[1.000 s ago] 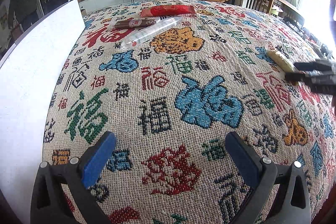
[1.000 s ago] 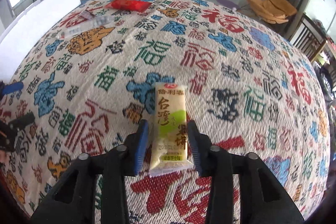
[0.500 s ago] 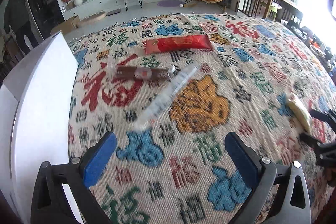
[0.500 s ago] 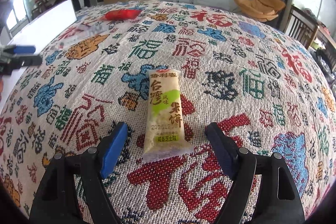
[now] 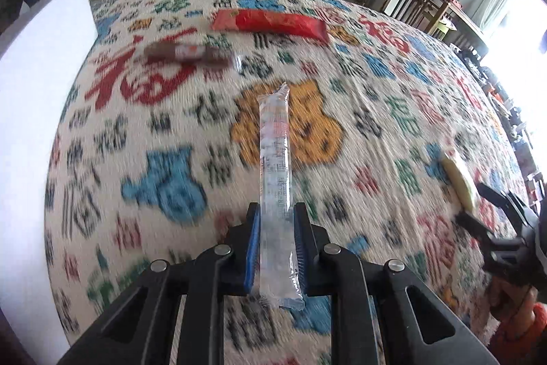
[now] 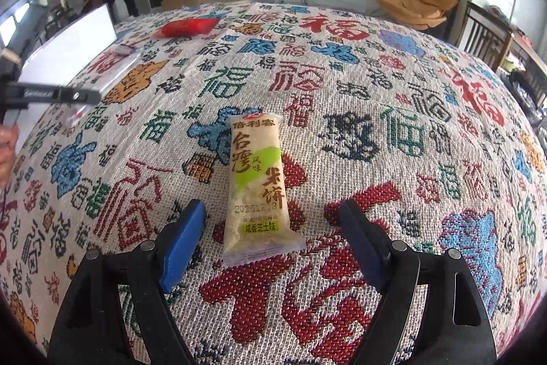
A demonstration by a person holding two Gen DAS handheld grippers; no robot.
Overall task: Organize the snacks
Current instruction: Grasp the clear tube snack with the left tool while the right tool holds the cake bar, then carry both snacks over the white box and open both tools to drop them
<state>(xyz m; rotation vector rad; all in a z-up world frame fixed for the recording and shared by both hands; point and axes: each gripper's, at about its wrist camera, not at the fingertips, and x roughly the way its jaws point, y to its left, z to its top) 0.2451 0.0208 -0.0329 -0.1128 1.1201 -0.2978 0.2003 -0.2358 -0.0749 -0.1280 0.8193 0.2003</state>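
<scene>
- Left gripper (image 5: 276, 242) has its blue pads pinched tight on the near end of the clear tube snack (image 5: 275, 159), whose long axis runs straight out ahead along the fingers.
- Right gripper (image 6: 271, 242) is spread wide, nothing in it; the rice cracker packet (image 6: 257, 187) lies flat on the patterned cloth (image 6: 376, 112) between the 2 fingers, lengthwise, pointing away.
- Red packet (image 5: 270, 21) and brown bar (image 5: 184, 52) lie beyond the tube, near the white board (image 5: 37, 84).
- My read: the right one is nearest the cracker and already lined up; it only needs to close across the narrow width.
</scene>
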